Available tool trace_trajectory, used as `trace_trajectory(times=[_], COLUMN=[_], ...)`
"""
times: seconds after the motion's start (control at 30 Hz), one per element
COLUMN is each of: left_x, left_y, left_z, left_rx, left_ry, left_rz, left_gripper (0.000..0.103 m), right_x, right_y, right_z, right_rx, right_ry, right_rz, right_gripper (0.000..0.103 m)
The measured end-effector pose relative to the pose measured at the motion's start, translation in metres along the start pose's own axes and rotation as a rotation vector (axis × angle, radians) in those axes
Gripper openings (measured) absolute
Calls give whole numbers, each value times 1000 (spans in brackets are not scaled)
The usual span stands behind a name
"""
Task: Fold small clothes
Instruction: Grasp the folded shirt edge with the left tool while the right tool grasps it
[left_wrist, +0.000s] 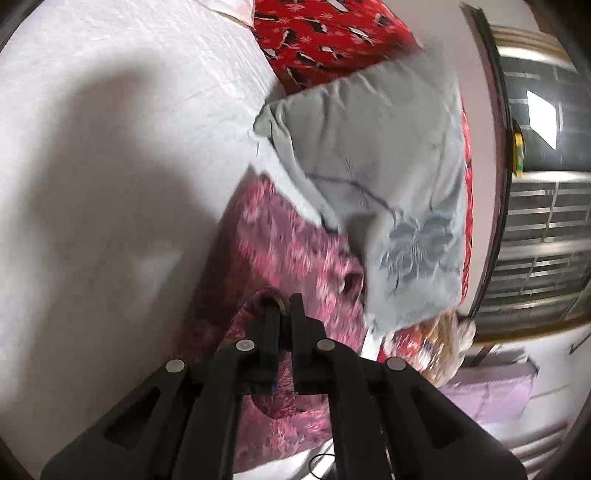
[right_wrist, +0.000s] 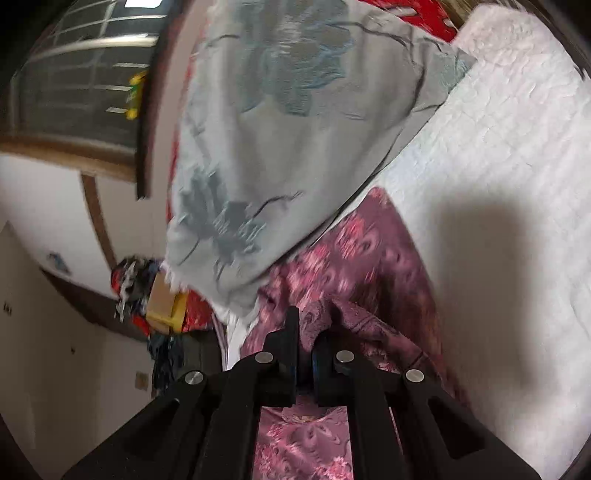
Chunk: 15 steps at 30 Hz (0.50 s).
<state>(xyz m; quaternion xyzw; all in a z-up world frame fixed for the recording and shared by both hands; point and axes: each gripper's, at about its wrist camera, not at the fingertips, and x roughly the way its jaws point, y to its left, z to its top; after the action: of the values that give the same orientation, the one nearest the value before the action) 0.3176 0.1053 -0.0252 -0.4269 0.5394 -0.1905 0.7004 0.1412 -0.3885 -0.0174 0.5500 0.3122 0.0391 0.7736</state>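
Pink patterned garment (left_wrist: 280, 251): we've got both tongs, left (left_wrist: 282, 306) and right (right_wrist: 306, 317), probably pinching its edge, lifting it off the bed (left_wrist: 110, 147) for folding.

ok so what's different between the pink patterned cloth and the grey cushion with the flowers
The pink patterned cloth is limp and thin; the grey cushion looks stuffed and keeps its shape. The cloth is pinched by both the left gripper and the right gripper; no gripper holds the cushion. The cloth's pattern is dense pink all over, while the cushion has a few blue-grey flowers on a plain ground. Both sit on the white bedspread, and the cushion overlaps the cloth's far edge.
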Motion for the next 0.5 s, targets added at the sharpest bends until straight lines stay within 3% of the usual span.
trace_trajectory(times=[0.1,0.23,0.3,0.33,0.37,0.4,0.43,0.5], left_x=[15,30,29,25,18,10,2,-8], left_y=[0,0,2,3,4,5,5,3], left_z=[24,46,53,56,60,62,63,63], left_rx=[-36,-77,-107,-116,-119,-123,-124,-79], left_ry=[11,41,46,27,-3,-32,-51,-55], left_rz=[-2,12,-10,-19,-28,-35,-34,3], left_gripper=[3,3,9,21,40,48,56,56], right_x=[20,30,31,32,31,29,23,4], right_y=[-6,-13,-18,-18,-17,-16,-15,-17], right_z=[18,39,45,45,45,43,42,39], right_rx=[48,137,183,183,176,169,160,159], right_ry=[-7,-85,-107,-114,-117,-120,-147,-240], right_rz=[-16,-19,-32,-37,-38,-35,-33,6], right_gripper=[7,10,11,12,18,29,35,47])
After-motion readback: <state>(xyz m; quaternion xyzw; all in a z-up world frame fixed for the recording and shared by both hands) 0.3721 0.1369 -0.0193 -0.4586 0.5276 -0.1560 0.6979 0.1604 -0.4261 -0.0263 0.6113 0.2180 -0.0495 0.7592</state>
